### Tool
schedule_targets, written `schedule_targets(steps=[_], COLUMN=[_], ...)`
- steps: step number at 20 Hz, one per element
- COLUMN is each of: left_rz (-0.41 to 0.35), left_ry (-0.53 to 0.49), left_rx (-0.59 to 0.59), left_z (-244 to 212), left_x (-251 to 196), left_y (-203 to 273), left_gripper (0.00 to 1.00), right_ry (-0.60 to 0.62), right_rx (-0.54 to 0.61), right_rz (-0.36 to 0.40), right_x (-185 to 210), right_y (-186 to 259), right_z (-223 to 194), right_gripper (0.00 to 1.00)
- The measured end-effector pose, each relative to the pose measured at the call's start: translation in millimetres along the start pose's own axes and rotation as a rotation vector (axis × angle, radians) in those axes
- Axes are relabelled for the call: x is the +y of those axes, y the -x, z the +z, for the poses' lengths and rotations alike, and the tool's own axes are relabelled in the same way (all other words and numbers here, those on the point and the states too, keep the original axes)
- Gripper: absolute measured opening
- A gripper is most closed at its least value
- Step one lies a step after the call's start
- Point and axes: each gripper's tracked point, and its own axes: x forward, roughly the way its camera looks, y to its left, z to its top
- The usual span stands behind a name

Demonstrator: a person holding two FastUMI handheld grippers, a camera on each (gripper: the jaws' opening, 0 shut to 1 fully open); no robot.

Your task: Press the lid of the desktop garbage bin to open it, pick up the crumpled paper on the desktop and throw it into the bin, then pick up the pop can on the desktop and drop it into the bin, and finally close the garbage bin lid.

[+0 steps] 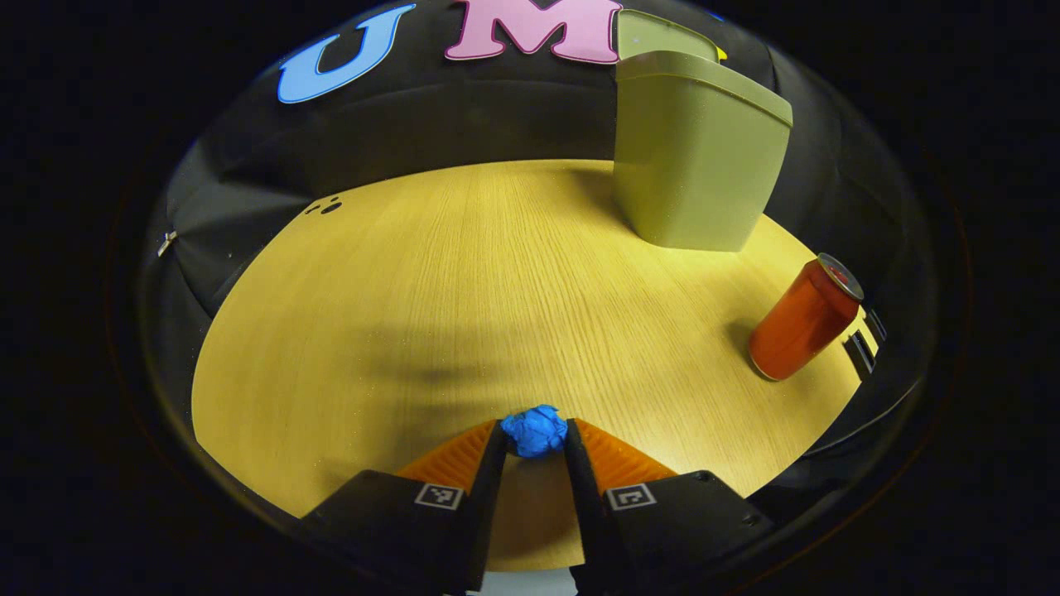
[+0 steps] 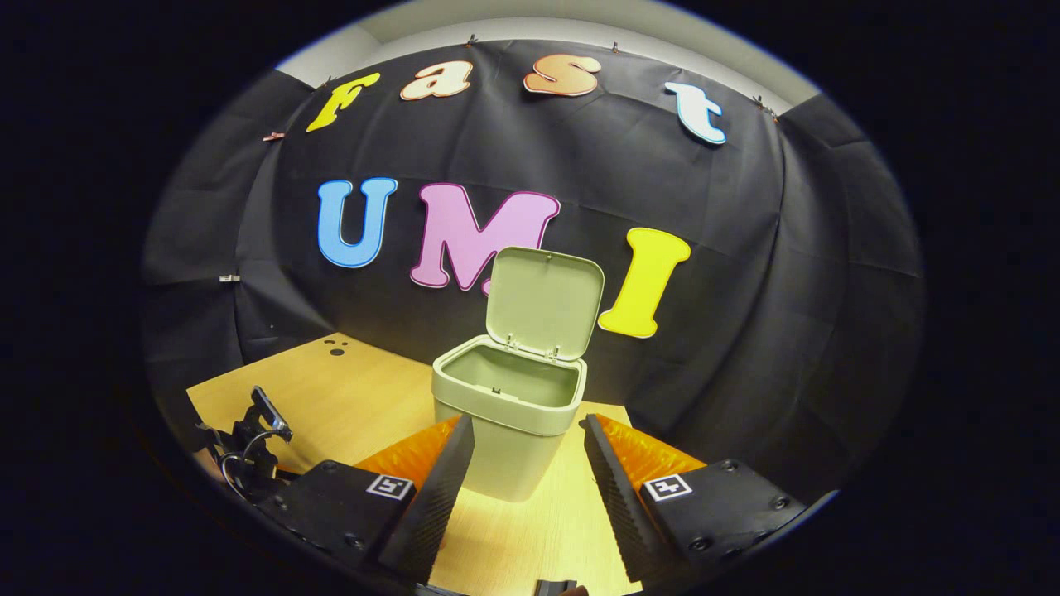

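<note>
— Where do we stand with the crumpled paper (image 1: 534, 431)?
— Our left claw (image 1: 535, 443) is clenched on it, both fingers pressing its sides, low over the bench (image 1: 464, 281); the pop can (image 1: 805, 318) stands near the bench's right edge; the garbage bin (image 2: 509, 418) sits towards the far edge.
— And our right claw (image 2: 522, 463)?
— Released, fingers spread before the bin; its lid (image 2: 544, 301) stands up, open.

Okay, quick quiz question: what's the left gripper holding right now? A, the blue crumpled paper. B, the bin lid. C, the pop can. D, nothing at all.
A: in the left gripper view the left gripper is closed on the blue paper, while the can stands apart on the table and the bin has its lid up.
</note>
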Motion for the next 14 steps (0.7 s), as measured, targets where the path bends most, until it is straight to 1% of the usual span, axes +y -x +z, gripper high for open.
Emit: schedule_targets(steps=[2,7,10,14], left_rz=[-0.003,0.004,0.009,-0.015], left_ry=[-0.004,0.000,-0.009,0.011], left_rx=[-0.007,-0.032,-0.062,-0.128], left_z=[0.8,11.5,27.1,61.2], left_x=[-0.7,3.1,7.7,2.8], left_y=[-0.1,11.6,29.1,57.1], left_gripper=[0.44,0.43,0.43,0.43], right_ry=[-0.001,-0.014,-0.021,-0.039], right_rx=[0.000,-0.005,-0.013,-0.016], right_rz=[0.007,0.029,0.047,0.071], right_x=[3.1,11.0,16.6,25.6], right_y=[-0.2,-1.6,-2.7,-2.8], right_z=[-0.6,0.3,1.7,-0.3], right_gripper=[0.85,0.85,0.85,0.85])
